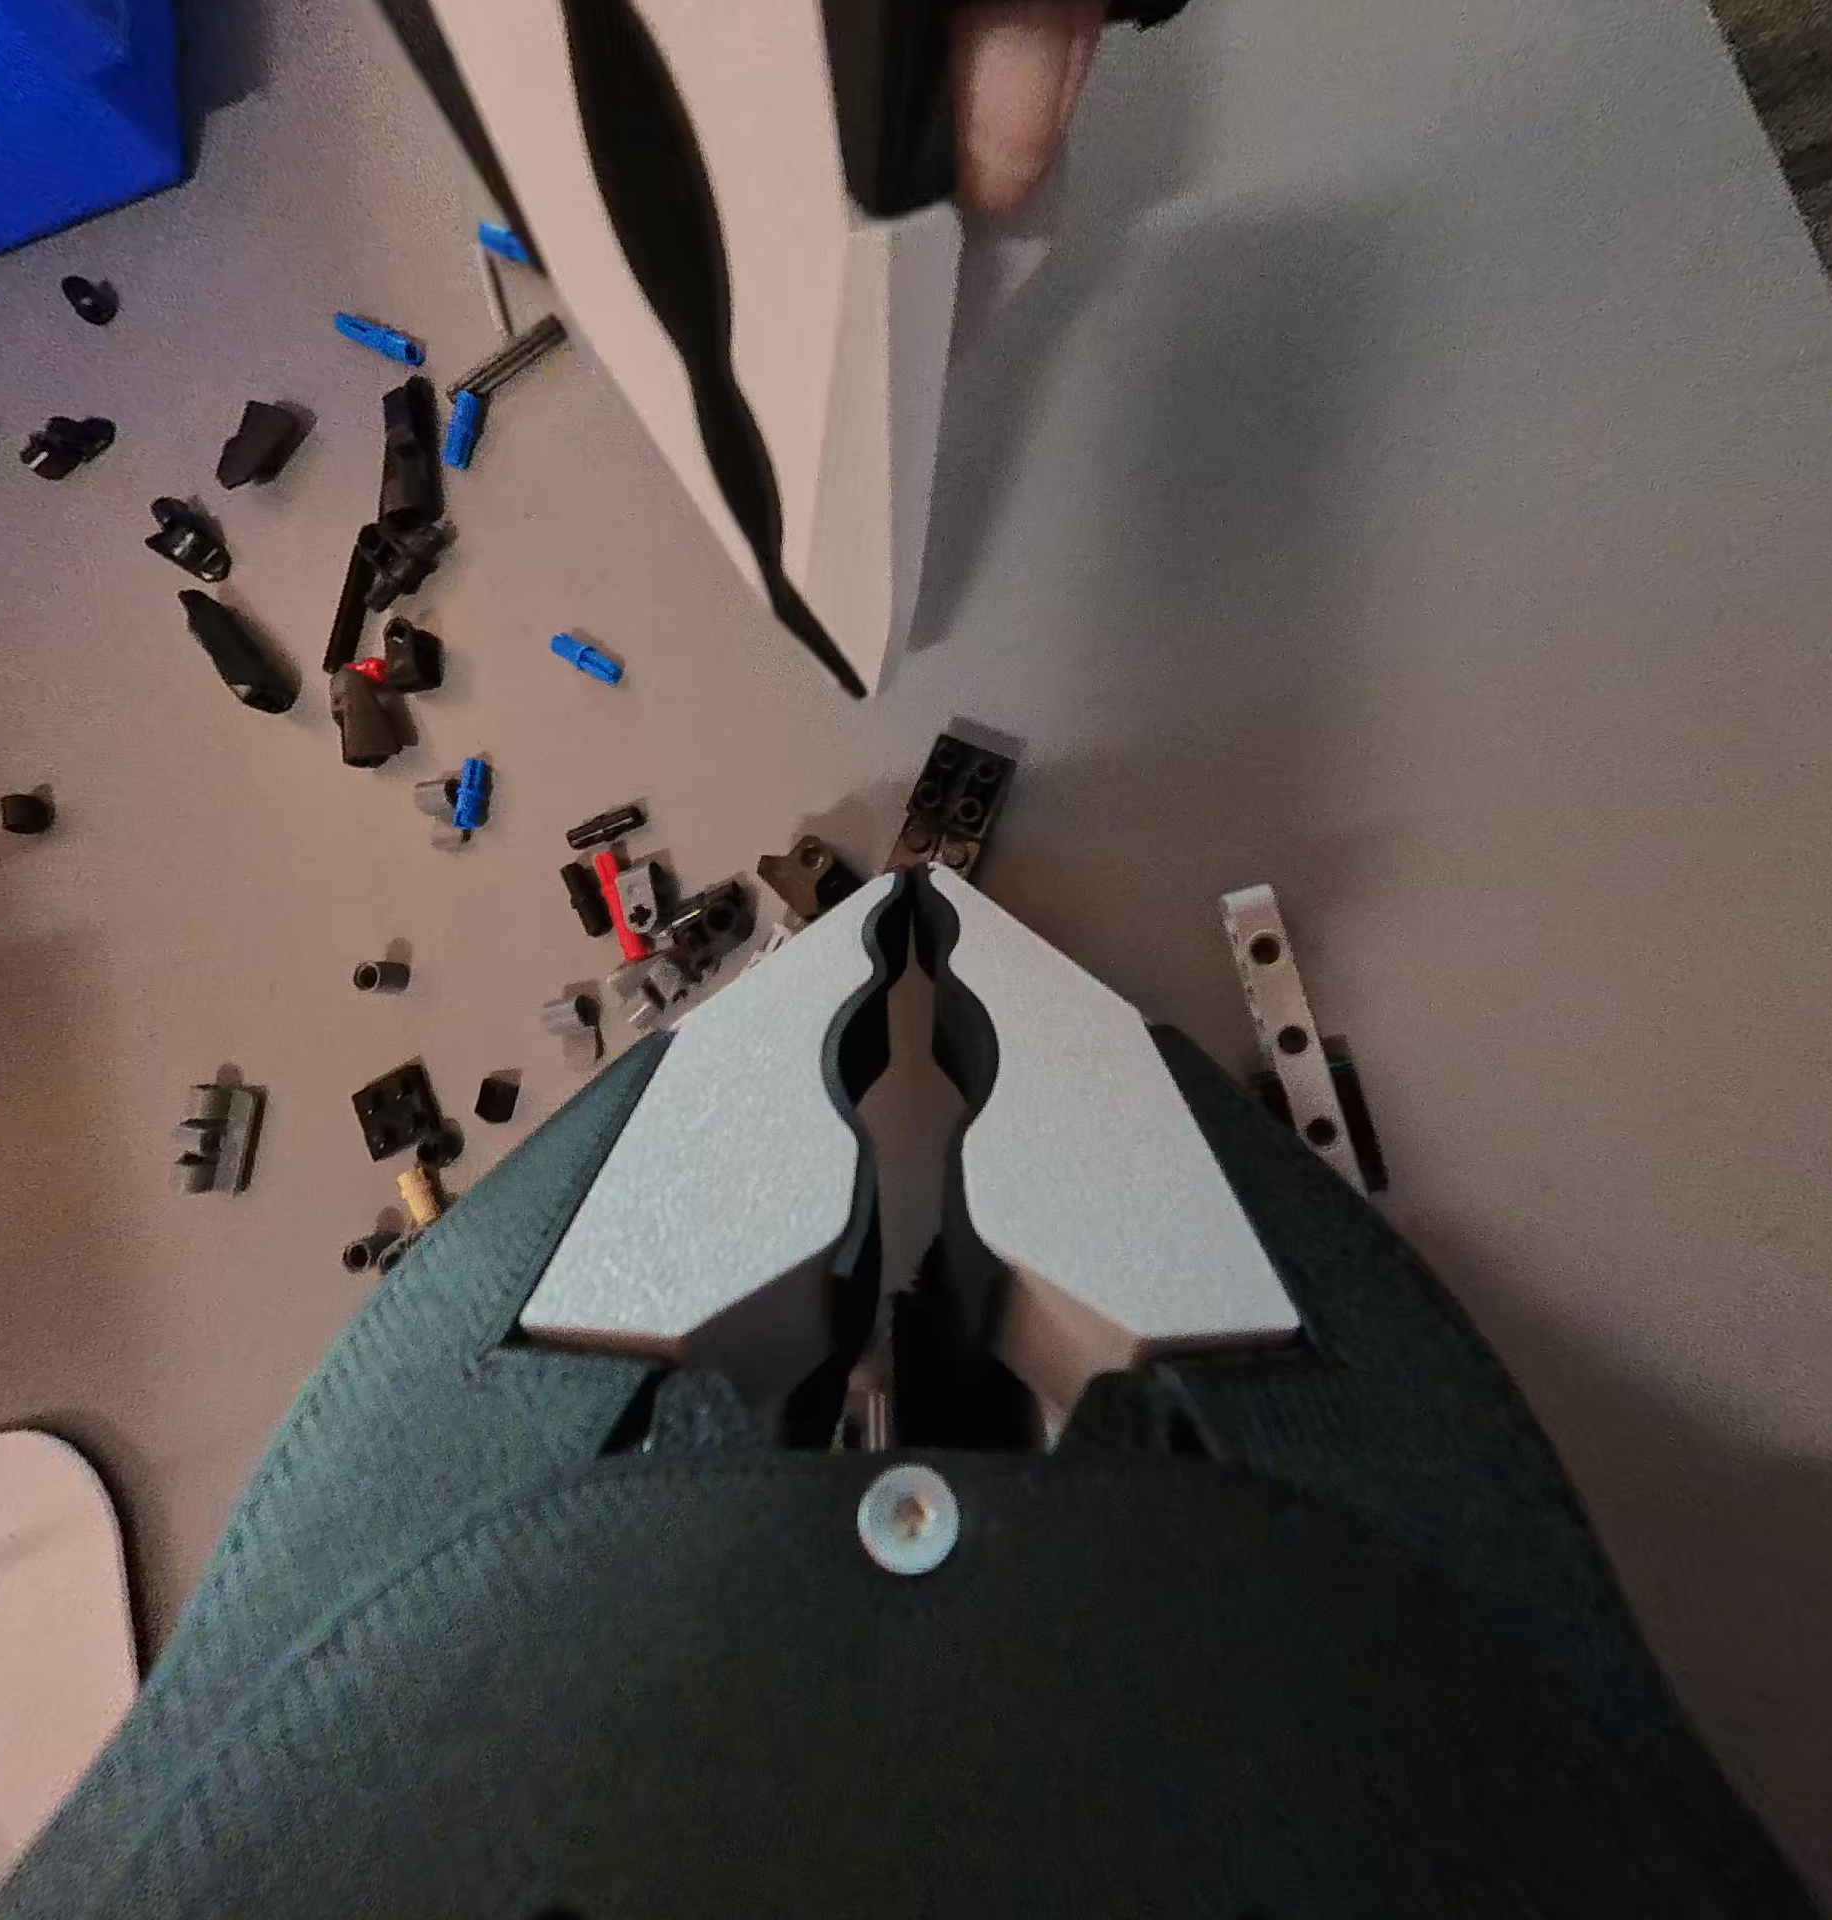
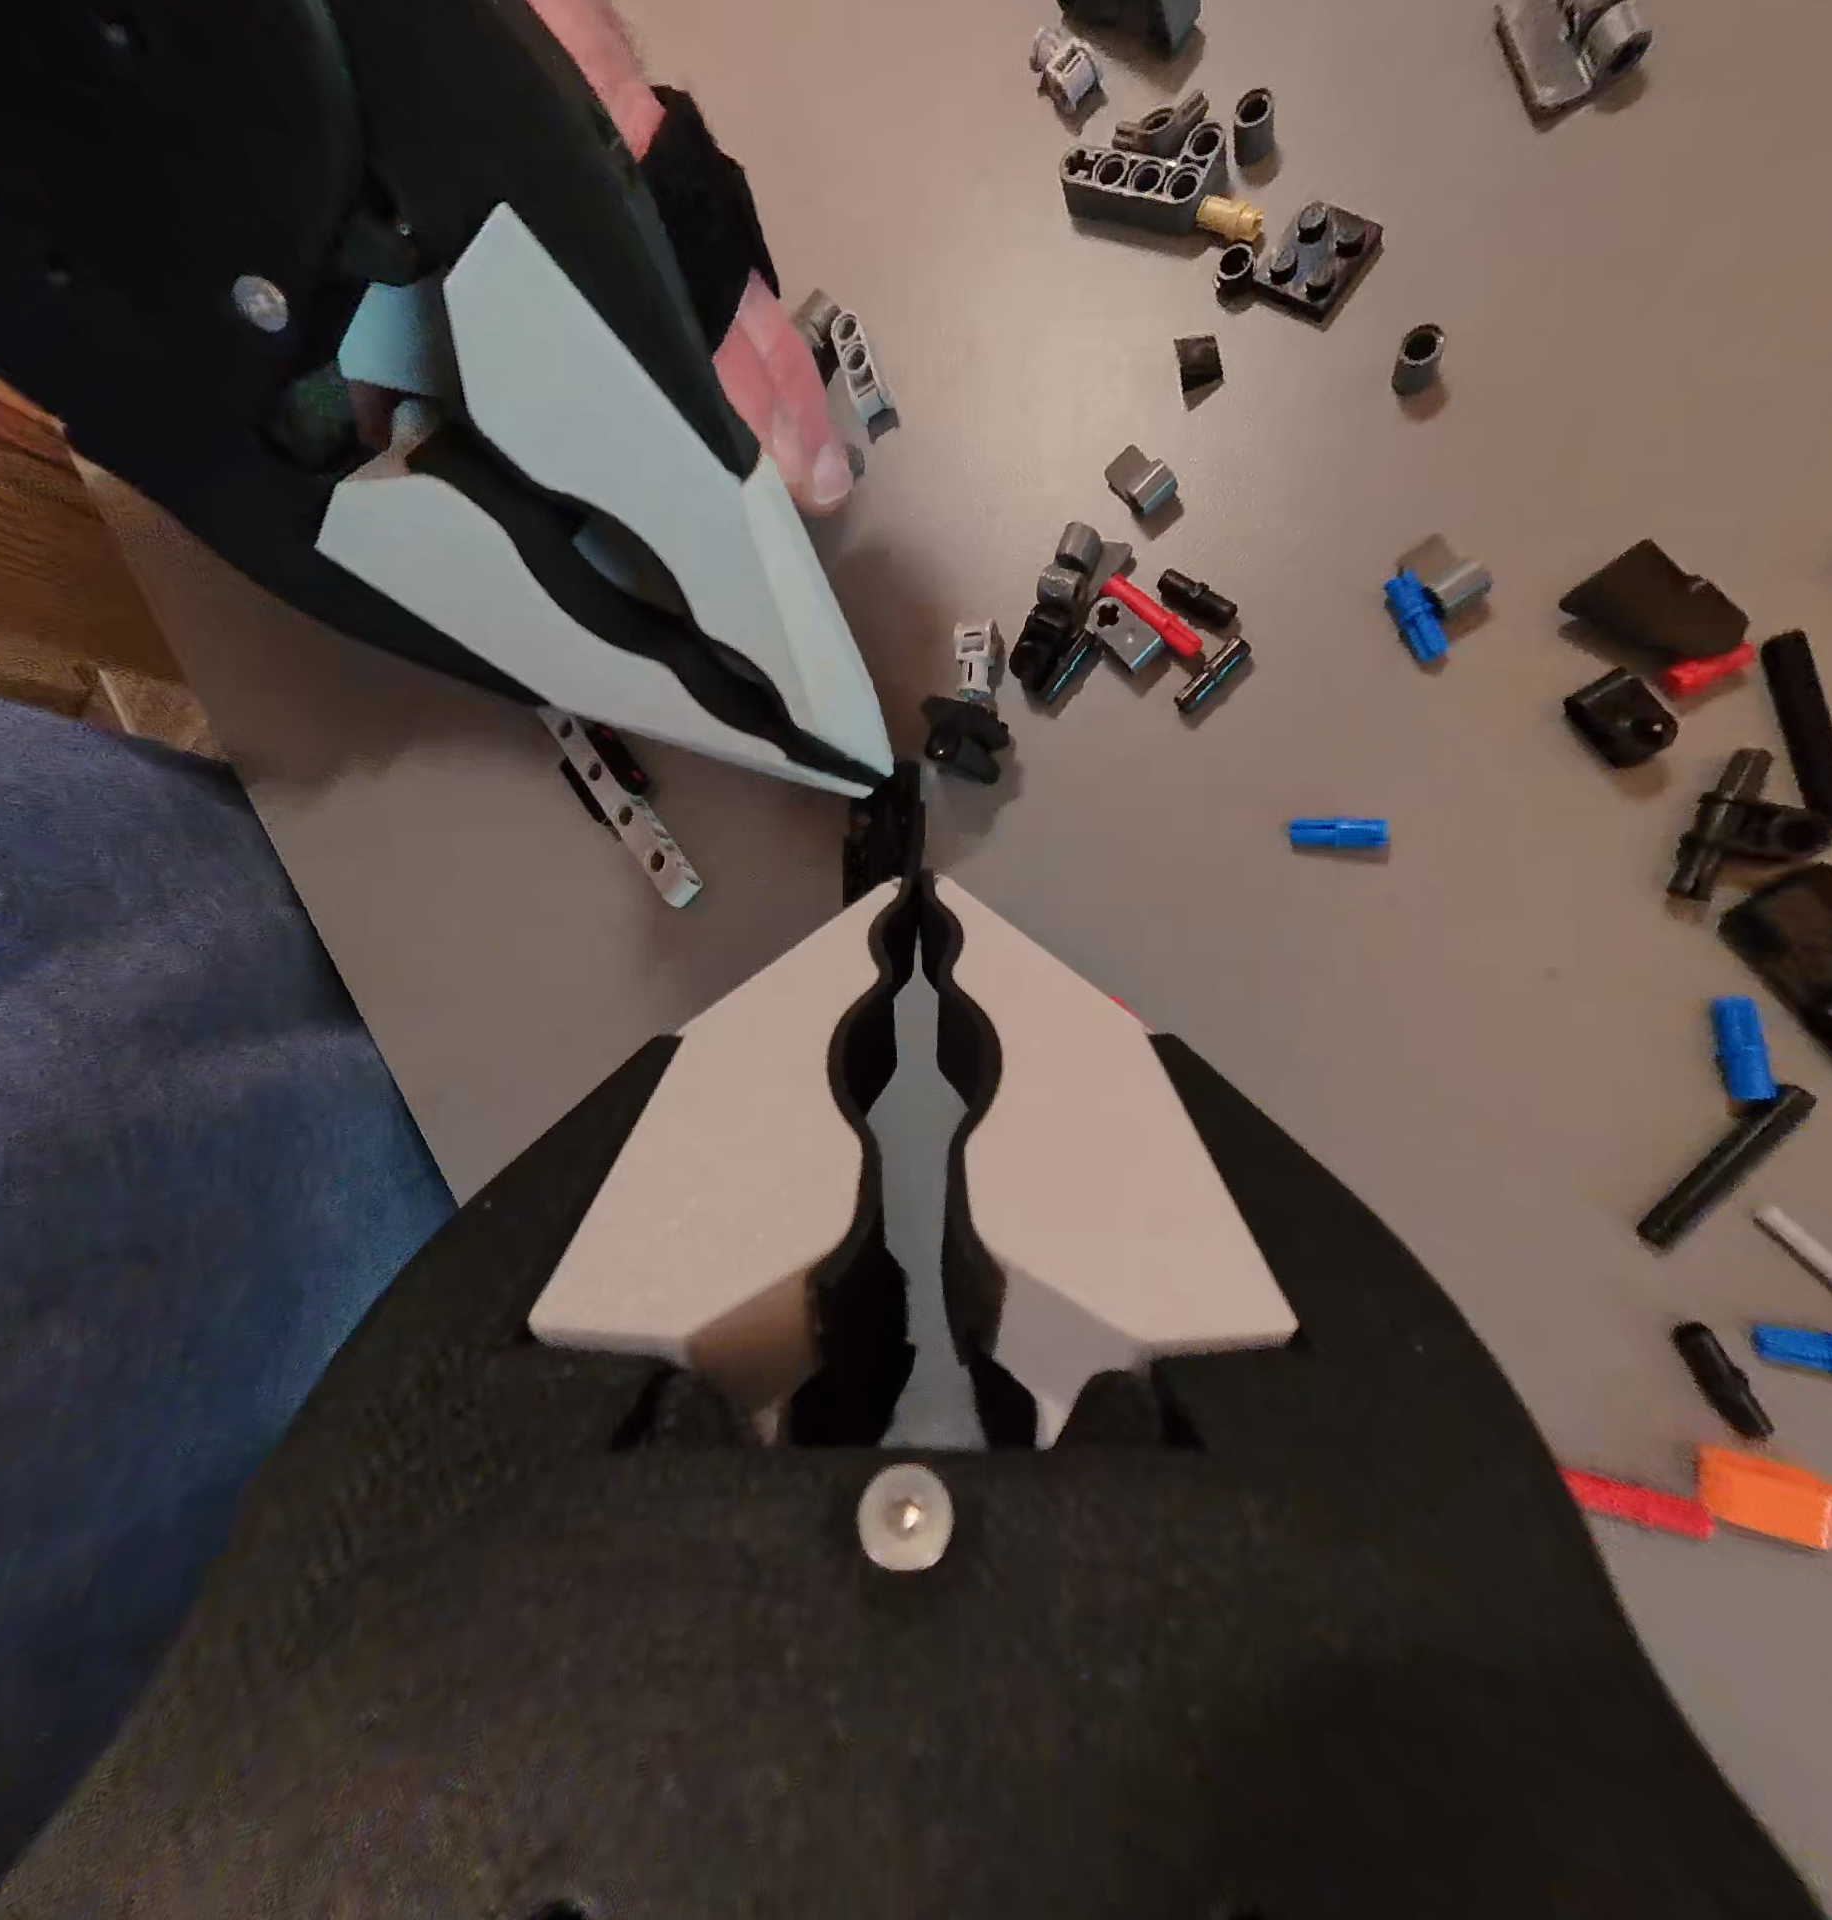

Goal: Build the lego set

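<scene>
Pinching one black plate (image 1: 951,805) between them, both grippers' fingers meet.

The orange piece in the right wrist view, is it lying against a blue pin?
No, the orange piece touches a red piece, with no blue pin against it.

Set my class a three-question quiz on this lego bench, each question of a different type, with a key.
1. True or false: the left gripper is open.
2. The studded plate at its tips is: A black, B red, C orange.
3. Fill in: the pin lying alone on the table, mid-right in the right wrist view, is ____.
Key: 1 false, it is shut on the plate. 2 A. 3 blue.
</scene>
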Action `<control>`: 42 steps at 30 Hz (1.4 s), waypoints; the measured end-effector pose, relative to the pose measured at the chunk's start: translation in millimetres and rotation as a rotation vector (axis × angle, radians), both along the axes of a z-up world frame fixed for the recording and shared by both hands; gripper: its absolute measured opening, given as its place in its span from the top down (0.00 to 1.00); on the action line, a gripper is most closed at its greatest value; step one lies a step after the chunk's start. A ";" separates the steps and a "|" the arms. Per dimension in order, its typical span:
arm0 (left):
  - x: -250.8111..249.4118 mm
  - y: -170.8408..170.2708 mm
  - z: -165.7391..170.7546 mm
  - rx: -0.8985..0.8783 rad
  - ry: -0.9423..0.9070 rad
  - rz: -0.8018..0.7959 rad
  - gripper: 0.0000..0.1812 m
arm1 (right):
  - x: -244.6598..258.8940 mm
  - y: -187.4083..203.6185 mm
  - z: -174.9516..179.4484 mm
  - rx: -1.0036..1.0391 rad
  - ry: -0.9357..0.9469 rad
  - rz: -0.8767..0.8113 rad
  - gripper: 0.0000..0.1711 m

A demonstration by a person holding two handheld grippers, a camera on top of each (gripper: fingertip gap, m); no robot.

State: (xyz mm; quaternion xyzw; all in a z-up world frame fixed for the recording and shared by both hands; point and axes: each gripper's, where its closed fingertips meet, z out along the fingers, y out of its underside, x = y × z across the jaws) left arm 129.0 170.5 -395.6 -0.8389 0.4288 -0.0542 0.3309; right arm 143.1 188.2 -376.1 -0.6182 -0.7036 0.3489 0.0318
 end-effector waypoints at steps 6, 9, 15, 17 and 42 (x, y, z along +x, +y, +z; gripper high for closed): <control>-3.6 -4.4 4.3 -0.007 0.010 -0.005 0.97 | 8.1 2.3 8.9 0.001 0.090 -0.056 0.95; -7.4 -8.7 7.0 -0.019 0.017 0.004 0.95 | 10.7 -2.3 8.7 0.044 0.140 -0.037 0.87; -13.5 -15.5 10.7 -0.035 0.013 0.056 0.92 | 1.7 -14.8 -5.6 0.194 0.219 0.092 0.79; -14.0 -17.6 15.1 -0.028 -0.003 0.080 0.92 | -3.1 -14.2 -10.7 0.271 0.250 0.157 0.79; -4.9 -17.1 80.5 0.290 0.084 0.224 0.80 | -1.2 -34.7 50.0 -0.642 0.174 0.176 0.92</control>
